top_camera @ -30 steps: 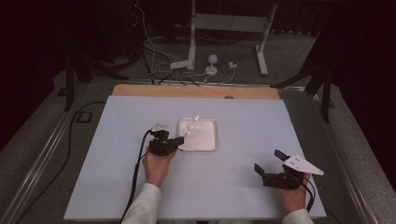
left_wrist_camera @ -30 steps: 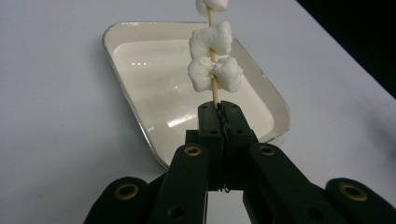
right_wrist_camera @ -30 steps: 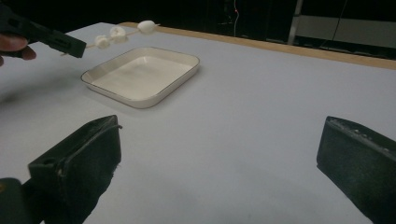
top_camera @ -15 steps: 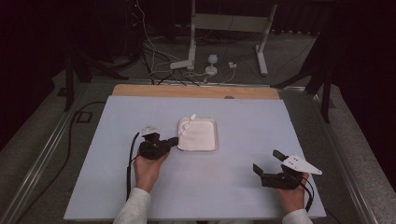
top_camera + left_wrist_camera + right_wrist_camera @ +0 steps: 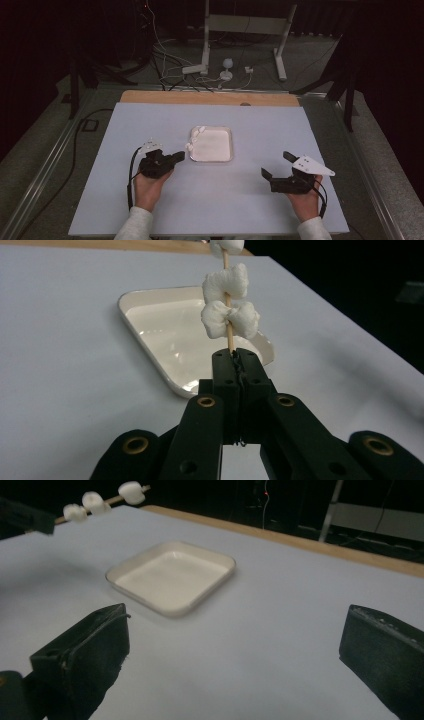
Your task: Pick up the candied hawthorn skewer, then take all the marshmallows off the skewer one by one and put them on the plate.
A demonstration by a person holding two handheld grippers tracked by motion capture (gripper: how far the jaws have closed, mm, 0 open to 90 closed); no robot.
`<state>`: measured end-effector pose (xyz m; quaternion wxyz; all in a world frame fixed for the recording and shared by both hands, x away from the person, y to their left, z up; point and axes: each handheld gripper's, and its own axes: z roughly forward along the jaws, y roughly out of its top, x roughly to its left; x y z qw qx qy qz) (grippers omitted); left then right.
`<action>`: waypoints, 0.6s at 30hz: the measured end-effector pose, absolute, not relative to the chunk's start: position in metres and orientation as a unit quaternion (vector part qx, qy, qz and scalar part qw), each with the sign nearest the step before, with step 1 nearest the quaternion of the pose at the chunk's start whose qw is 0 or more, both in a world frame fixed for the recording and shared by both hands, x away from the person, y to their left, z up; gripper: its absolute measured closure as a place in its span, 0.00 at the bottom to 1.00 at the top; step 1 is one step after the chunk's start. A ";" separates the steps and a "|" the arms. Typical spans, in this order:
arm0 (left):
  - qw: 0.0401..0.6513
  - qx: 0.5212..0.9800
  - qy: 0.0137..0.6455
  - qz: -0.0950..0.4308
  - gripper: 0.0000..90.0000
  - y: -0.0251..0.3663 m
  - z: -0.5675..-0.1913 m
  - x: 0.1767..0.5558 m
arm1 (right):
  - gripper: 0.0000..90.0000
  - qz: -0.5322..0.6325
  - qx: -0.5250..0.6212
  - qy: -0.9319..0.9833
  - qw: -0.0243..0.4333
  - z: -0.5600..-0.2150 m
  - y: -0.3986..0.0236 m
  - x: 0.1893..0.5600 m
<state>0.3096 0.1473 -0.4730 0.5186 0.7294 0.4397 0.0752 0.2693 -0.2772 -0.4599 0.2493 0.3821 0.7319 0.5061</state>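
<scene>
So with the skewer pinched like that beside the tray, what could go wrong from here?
The left gripper clamps only the very end of the skewer, so the stick may pivot or slip. Three marshmallows sit loosely threaded along it; a tilt might slide one off onto the table instead of into the tray. The right gripper is open and apart, so nothing steadies the far tip.
</scene>
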 end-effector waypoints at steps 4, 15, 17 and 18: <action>0.530 0.727 0.429 0.078 1.00 0.149 -0.472 0.308 | 0.00 0.507 0.376 0.735 0.247 -0.448 -0.270 0.277; 0.551 0.728 0.401 0.079 1.00 0.147 -0.467 0.305 | 0.00 0.532 0.371 0.736 0.193 -0.413 -0.238 0.316; 0.557 0.725 0.397 0.079 1.00 0.145 -0.466 0.305 | 0.00 0.539 0.365 0.735 0.187 -0.409 -0.231 0.323; 0.560 0.724 0.396 0.077 1.00 0.145 -0.466 0.305 | 0.00 0.541 0.365 0.736 0.182 -0.406 -0.227 0.325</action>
